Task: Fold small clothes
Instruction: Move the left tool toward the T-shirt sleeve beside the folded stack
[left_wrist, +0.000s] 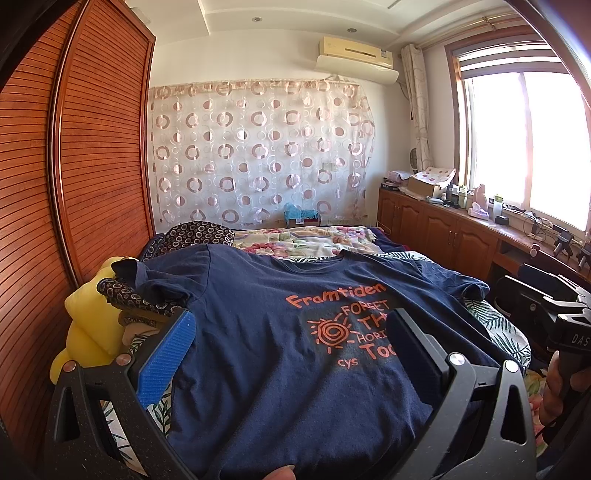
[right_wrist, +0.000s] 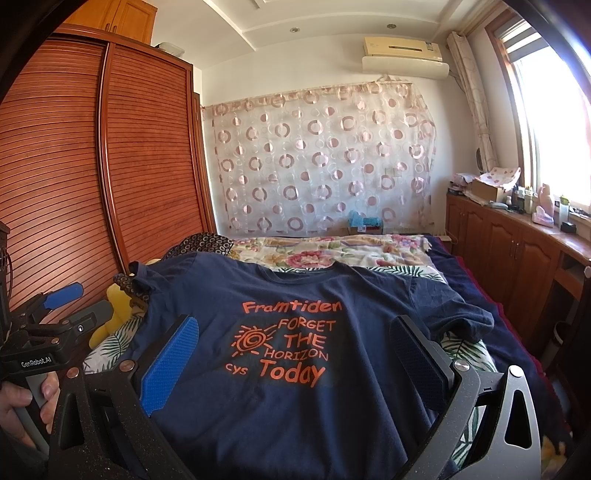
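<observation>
A navy T-shirt (left_wrist: 258, 325) with orange print lies spread flat, front up, on the bed, collar away from me; it also shows in the right wrist view (right_wrist: 303, 398). My left gripper (left_wrist: 291, 332) is open, its jaws wide apart above the shirt's lower half, holding nothing. My right gripper (right_wrist: 295, 339) is open too, jaws spread over the print, empty. The left sleeve (left_wrist: 155, 280) is bunched near a patterned dark cloth (left_wrist: 129, 295). The right sleeve (right_wrist: 465, 317) is rumpled.
A yellow plush (left_wrist: 88, 321) sits at the bed's left edge beside the wooden wardrobe (left_wrist: 92, 166). A floral quilt (left_wrist: 303, 240) covers the far bed. A wooden cabinet (left_wrist: 443, 225) with clutter runs under the window on the right.
</observation>
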